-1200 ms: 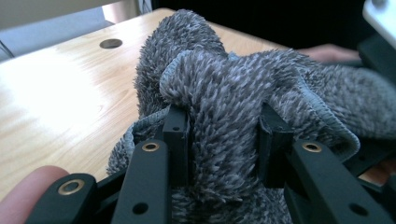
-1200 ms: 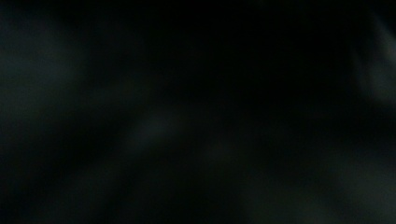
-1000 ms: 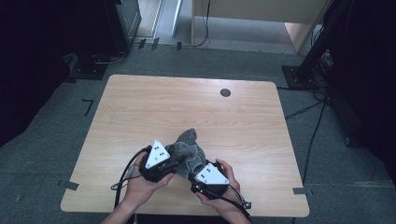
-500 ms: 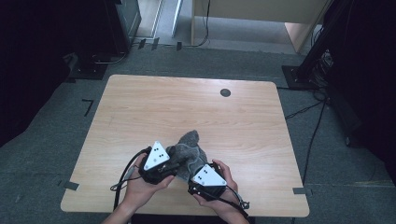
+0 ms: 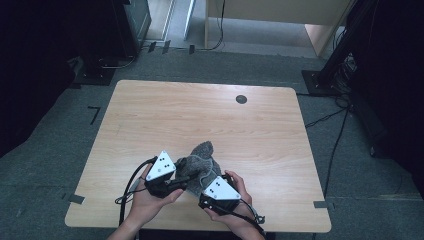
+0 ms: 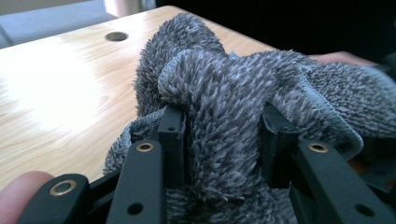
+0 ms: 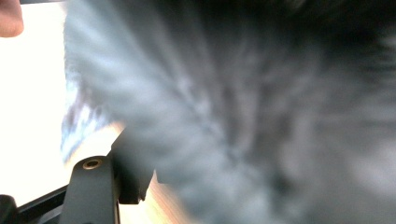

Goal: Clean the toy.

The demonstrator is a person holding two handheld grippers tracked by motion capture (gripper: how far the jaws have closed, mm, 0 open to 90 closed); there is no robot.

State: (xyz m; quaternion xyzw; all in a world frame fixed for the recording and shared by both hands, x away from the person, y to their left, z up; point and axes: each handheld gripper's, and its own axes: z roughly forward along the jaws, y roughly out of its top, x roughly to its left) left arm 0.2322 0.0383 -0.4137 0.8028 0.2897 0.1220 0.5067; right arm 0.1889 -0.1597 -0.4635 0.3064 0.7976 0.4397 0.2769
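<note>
While bunched, grey towel (image 6: 224, 93) between left tongs (image 6: 223, 135), against right tongs (image 5: 212, 187)

Light wooden table (image 5: 165, 120) with round dark grommet hole (image 5: 241, 99) near far edge, grey carpeted floor (image 5: 75, 125), tape marks (image 5: 93, 112), black stand bases (image 5: 320, 82), trailing floor cables (image 5: 332, 115).

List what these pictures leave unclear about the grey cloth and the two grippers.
- Right gripper, right gripper view: the blurred grey cloth covers the far jaw, so its grip is unclear.
- Left gripper, left gripper view: the pile hides the jaw tips where they press a fold.
- High view: both jaw pairs sit under the grey plates and cloth.
- Cloth's full shape: bunched, partly under the hands.
</note>
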